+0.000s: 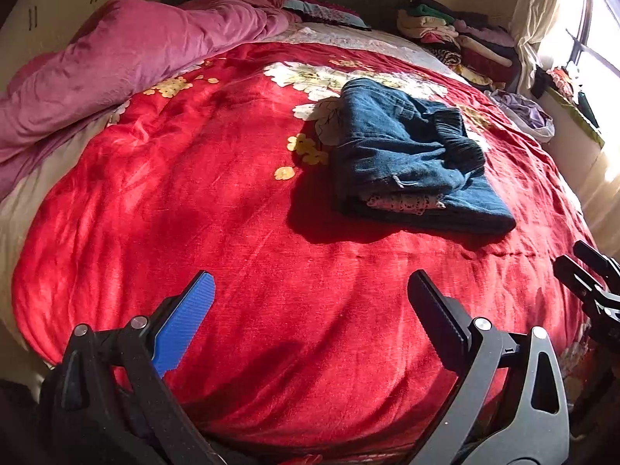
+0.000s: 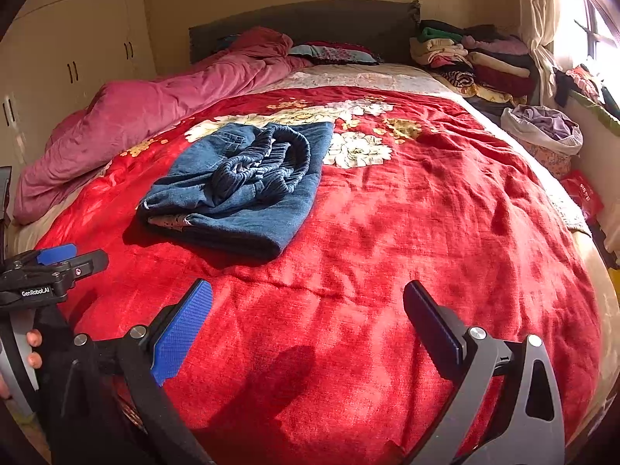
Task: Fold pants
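Spreading wide apart, the fingers of the left gripper [image 1: 310,294] hold nothing, and they hang over bare red blanket [image 1: 193,193]. The right gripper [image 2: 308,302] is the same: its two fingers are far apart with nothing between them. Both sit back near the foot of the bed, well away from the cloth, so I think they have let go because the job is nearly done or done.

The pants [image 2: 240,186] are blue and lie out on the blanket, ahead of both grippers. They are folded into a thick, short bundle. The stretchy waist part is bunched on top, and a bit of pale lining peeks out at the near edge. They rest flat, so they should not slide.

Nothing lies between the grippers and the pants, so the way is open. To the left is a big pink quilt [image 1: 128,50], pushed into a heap along the bed's side. Far back on the right is a pile of clothes [image 2: 472,58] by the window. A bag [image 2: 542,131] with pale purple cloth inside sits at the right edge of the bed.
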The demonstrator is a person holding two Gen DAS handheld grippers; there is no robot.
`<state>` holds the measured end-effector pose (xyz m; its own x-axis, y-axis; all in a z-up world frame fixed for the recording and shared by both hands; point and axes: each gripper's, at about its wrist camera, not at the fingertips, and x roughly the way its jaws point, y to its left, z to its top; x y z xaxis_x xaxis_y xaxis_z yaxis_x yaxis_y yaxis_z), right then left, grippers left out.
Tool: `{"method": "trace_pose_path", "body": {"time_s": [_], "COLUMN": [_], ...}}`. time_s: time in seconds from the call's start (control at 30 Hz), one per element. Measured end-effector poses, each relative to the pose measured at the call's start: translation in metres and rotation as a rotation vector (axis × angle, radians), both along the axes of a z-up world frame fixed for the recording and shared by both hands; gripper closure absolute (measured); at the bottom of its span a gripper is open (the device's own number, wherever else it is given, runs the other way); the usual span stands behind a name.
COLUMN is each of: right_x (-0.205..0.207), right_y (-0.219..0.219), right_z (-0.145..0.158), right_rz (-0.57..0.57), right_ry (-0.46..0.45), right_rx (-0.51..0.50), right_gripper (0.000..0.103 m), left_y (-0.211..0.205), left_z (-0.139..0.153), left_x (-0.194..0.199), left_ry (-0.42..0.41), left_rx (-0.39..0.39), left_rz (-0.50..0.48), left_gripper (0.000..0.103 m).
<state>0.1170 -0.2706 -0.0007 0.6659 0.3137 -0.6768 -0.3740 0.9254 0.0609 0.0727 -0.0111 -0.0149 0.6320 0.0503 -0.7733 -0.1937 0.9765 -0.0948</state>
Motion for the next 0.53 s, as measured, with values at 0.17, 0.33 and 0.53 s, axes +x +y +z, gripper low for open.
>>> {"method": "trace_pose_path", "body": {"time_s": [0.17,0.33,0.53], "right_x": [0.007,0.031,0.109], "right_y": [-0.011,-0.042,-0.124], "right_z": [-0.001,0.001,0.001], "right_rz": [-0.038,-0.134,-0.332], "right_ry": [-0.004,-0.027,0.005], "right_rx": [-0.002,-0.035,-0.085], "right_gripper": [0.005,0.005,0.005], "left_y": [0.018,0.064,0.154], "left_z": [0.002,0.009,0.008], "left_x": [0.002,0.027,0.085], "left_ry": [-0.008,0.005,0.059], "left_rx": [0.01,0.015,0.037], "left_rz": [0.053,0.13,0.237], "left_gripper": [0.01,0.009,0.009]}}
